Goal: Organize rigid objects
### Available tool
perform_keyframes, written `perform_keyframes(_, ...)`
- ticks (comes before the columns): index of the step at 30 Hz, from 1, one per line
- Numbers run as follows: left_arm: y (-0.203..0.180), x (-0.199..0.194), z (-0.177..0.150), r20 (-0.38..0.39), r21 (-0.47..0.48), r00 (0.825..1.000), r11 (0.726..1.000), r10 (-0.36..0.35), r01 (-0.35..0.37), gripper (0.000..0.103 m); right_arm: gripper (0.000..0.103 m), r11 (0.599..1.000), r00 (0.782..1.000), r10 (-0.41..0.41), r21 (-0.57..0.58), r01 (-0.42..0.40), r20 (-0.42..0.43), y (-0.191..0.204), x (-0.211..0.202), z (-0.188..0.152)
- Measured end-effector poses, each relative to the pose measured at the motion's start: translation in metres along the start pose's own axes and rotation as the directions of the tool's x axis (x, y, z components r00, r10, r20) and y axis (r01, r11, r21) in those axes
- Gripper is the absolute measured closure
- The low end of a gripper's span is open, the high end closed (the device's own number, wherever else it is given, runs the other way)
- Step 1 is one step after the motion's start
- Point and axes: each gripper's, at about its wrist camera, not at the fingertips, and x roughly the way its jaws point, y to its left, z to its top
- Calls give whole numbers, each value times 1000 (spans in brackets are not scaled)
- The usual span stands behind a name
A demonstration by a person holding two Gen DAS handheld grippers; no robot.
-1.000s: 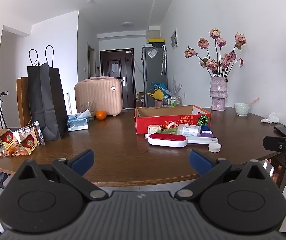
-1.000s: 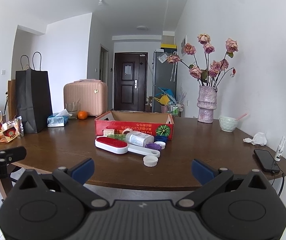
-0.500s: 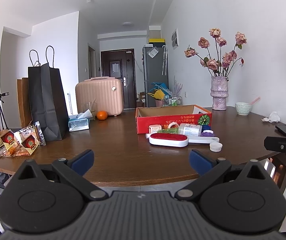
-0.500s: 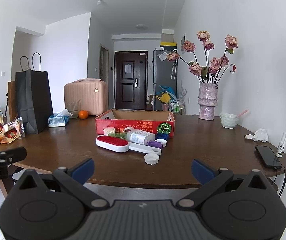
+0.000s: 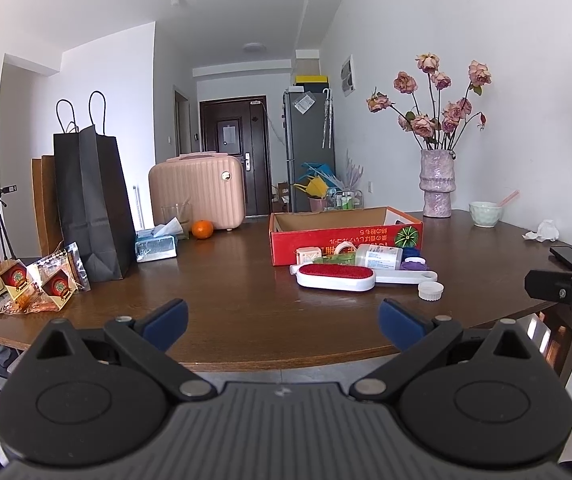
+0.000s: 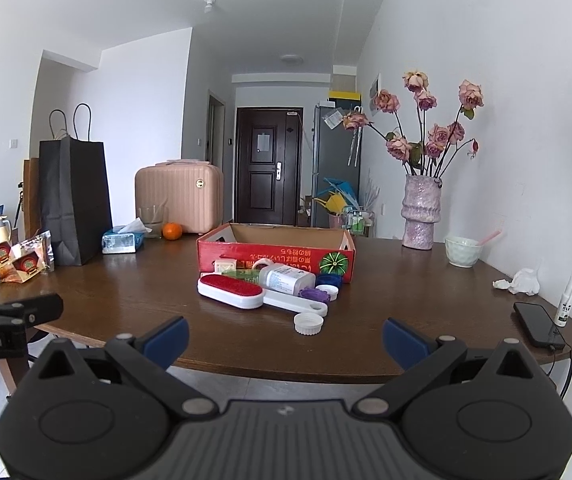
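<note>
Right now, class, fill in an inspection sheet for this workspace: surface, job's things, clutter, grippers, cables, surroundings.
Surface: brown wooden table.
Job's things: red cardboard box, apparently empty; before it lint brush, white bottle lying down, loose white cap.
Clutter: black paper bag, tissue pack, orange, vase, bowl, phone.
Grippers: left gripper and right gripper open, short of the table.
Cables: one at the phone.
Surroundings: door, fridge.
</note>
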Motion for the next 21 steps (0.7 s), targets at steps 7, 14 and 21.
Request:
perform_keyframes(7,0,3,-2,-13,1,1000,1000,-3,3,0,0,1000,1000,-2,-6,2,8,1,-2,0)
perform_keyframes(14,-2,19,-7,-38,3,999,1000,4,-4,0,0,998,998,-53,-36,55,46,-4,2,-1)
perform_keyframes(21,-5,55,-19,-115,6,993,1000,12,-12,0,0,999,997,-47,2,47,54,-15,23,-12)
